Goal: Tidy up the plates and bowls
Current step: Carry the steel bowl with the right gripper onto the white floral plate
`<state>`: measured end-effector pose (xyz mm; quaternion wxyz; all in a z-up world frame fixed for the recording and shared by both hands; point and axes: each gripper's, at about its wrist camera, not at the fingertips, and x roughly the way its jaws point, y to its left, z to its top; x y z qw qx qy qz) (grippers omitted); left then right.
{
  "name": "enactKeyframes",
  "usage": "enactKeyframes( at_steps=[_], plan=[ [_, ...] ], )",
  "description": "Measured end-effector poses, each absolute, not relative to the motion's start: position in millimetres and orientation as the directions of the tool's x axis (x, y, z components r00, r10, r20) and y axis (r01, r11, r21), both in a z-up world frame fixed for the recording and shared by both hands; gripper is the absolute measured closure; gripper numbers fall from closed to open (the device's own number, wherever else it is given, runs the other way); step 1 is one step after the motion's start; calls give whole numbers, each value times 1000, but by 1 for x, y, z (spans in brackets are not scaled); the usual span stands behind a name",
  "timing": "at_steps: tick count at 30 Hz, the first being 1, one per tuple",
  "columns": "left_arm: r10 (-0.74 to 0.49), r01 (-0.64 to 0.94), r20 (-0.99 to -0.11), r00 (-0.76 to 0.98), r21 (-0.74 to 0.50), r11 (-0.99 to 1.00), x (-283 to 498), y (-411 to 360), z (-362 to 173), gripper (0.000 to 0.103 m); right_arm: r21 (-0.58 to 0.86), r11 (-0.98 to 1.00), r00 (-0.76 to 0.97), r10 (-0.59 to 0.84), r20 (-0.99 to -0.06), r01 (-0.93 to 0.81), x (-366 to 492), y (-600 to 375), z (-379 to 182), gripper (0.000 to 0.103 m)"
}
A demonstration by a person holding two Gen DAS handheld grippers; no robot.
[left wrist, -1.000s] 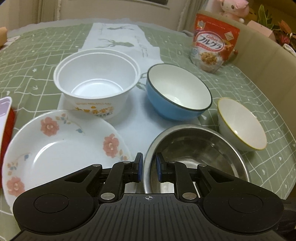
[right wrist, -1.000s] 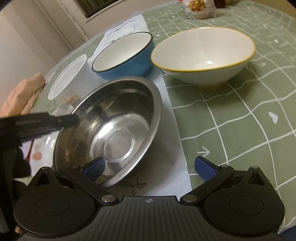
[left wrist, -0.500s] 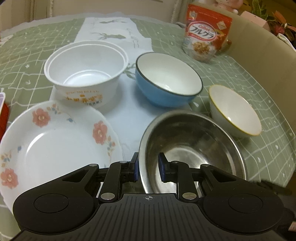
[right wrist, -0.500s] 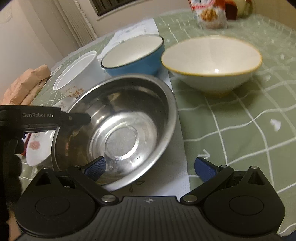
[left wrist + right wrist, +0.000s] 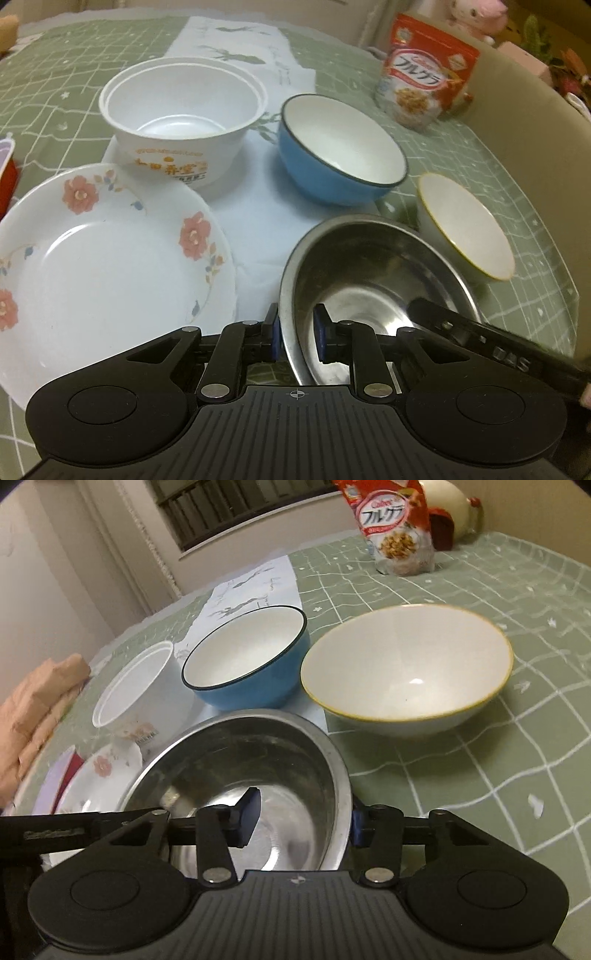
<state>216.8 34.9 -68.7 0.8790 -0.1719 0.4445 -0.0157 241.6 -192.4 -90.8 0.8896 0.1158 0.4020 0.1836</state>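
left wrist view: left gripper (image 5: 297, 332) at bottom centre, fingers narrow, pinching the near-left rim of the steel bowl (image 5: 373, 280), one pad outside, one inside. floral plate (image 5: 107, 262) lower left, just beside the bowl. white plastic tub (image 5: 184, 114) upper left, blue bowl (image 5: 343, 151) centre, cream bowl (image 5: 467, 225) right, cereal bag (image 5: 424, 92) upper right on the green checked cloth (image 5: 44, 96).

right wrist view: right gripper (image 5: 301, 814) bottom centre straddles the steel bowl's (image 5: 240, 768) right rim, one pad inside, one outside; whether it clamps the rim, cannot tell. cream bowl (image 5: 410, 664) centre right, blue bowl (image 5: 251, 657) centre.
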Motion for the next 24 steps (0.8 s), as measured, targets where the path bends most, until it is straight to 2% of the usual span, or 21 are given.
enactKeyframes(
  at_steps=[7, 11, 16, 20, 24],
  plan=[
    [-169, -136, -797, 580, -300, 944, 200, 31, -58, 83, 358, 902, 621, 428, -657, -243, 223, -193, -83, 56],
    [-169, -137, -754, 635, -326, 935, 183, 45, -37, 83, 350, 895, 651, 442, -617, -276, 213, -186, -63, 56],
    [-101, -189, -700, 707, -324, 927, 172, 77, -16, 82, 330, 872, 653, 490, -577, -363, 213, -153, -36, 55],
    [-43, -258, -707, 706, -313, 914, 167, 102, -18, 82, 261, 866, 644, 494, -584, -428, 216, -108, -32, 55],
    [-7, -316, -729, 685, -306, 898, 159, 125, -31, 82, 263, 851, 589, 509, -627, -455, 224, -75, -45, 55]
  ],
)
